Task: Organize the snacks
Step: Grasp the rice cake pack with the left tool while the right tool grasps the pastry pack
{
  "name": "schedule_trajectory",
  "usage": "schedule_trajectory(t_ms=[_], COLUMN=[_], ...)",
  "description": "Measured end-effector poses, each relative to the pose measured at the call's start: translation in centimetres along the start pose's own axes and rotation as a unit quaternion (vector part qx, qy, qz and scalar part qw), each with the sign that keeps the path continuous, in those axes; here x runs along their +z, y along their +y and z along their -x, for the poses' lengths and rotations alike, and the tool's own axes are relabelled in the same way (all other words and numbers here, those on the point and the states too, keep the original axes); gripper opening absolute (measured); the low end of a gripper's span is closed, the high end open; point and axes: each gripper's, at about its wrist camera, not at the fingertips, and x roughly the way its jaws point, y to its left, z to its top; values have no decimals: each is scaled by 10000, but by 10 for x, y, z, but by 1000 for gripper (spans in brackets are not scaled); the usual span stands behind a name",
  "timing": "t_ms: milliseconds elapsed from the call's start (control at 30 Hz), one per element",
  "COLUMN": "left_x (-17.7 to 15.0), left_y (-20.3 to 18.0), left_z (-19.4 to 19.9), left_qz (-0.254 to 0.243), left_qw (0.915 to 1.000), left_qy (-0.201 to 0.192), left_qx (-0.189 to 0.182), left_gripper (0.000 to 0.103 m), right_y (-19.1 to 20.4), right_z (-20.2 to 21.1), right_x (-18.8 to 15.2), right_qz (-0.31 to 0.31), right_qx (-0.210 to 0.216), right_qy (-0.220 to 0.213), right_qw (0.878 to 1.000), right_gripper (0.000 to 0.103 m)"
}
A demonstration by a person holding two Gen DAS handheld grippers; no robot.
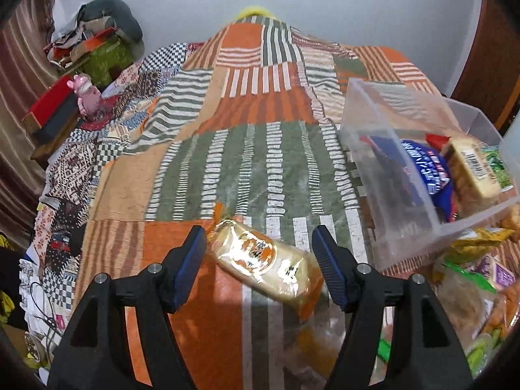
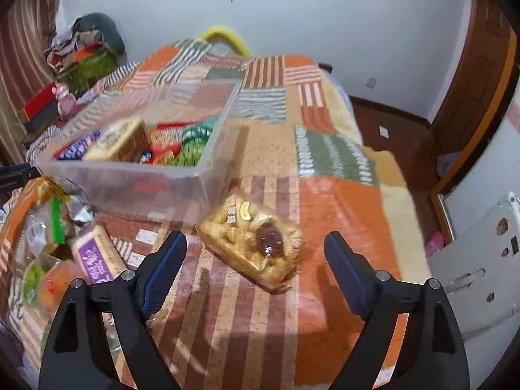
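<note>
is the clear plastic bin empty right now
No, the clear plastic bin already holds several snack packets, including a blue packet and a tan boxed snack.

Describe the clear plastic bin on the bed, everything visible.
The clear plastic bin is a rectangular tub of frosted, see-through plastic with straight walls, a thickened rim and no lid. It sits upright on the patchwork bedspread and is partly filled with wrapped snacks: a tan boxed pack, a blue packet and green and orange wrappers. Loose snack packs lie against or near its outer walls. Neither gripper touches it.
</note>
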Motion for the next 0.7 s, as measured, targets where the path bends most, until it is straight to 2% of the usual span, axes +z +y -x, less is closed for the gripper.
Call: schedule_trajectory(t_ms=[200, 300, 433, 467, 533, 567, 700], left_x=[-7, -12, -18, -19, -20, -21, -22], left_y=[-4, 4, 16, 19, 23, 24, 20], left_z=[-22, -24, -25, -25, -27, -27, -21], left_qz=[-152, -78, 50, 70, 93, 104, 41], left_qw=[9984, 9985, 9989, 9991, 9994, 9995, 9998], left_qy=[36, 45, 97, 110, 148, 165, 65], left_qx=[549, 540, 448, 400, 298, 230, 174], left_gripper=[69, 69, 68, 65, 42, 37, 34], right_y=[6, 8, -1, -5, -10, -11, -11], right_z=[-19, -25, -31, -32, -33, -33, -30], right_x=[1, 3, 7, 8, 8, 8, 4], right_qz=[300, 515, 392, 280, 146, 83, -10], right_qx=[-6, -44, 146, 222, 303, 312, 220], right_qy=[225, 308, 418, 455, 481, 487, 433], right_qw=[9993, 9982, 9982, 9983, 9983, 9983, 9988], right_gripper=[87, 88, 89, 89, 89, 89, 84])
